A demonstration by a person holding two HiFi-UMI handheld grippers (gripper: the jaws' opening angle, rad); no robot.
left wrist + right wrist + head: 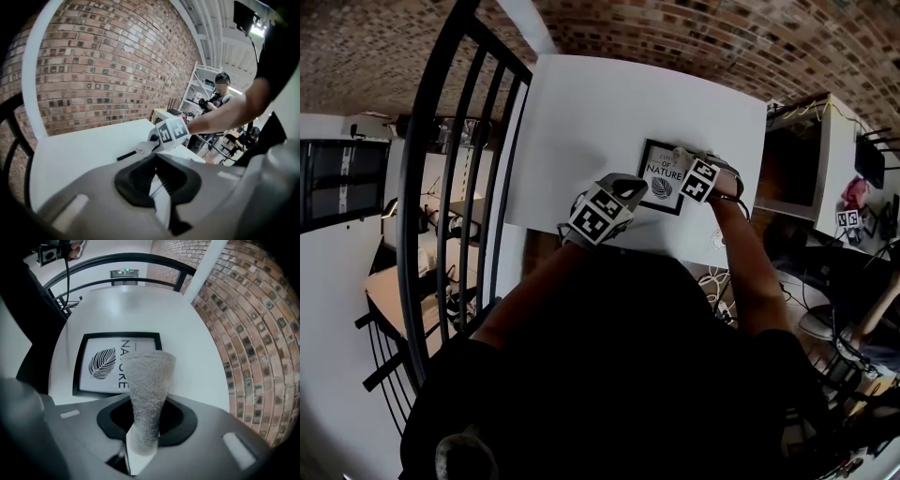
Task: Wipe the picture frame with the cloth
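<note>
Right gripper (140, 441): fingers clamped on cloth (147, 380), its end over picture frame (93, 380) | left gripper (159, 187): fingers together, empty | frame flat near counter (140, 310) front edge

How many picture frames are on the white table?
1. The picture frame lies flat on the table, near the person's edge, with the cloth held by the right gripper over it. None other shows.
</note>
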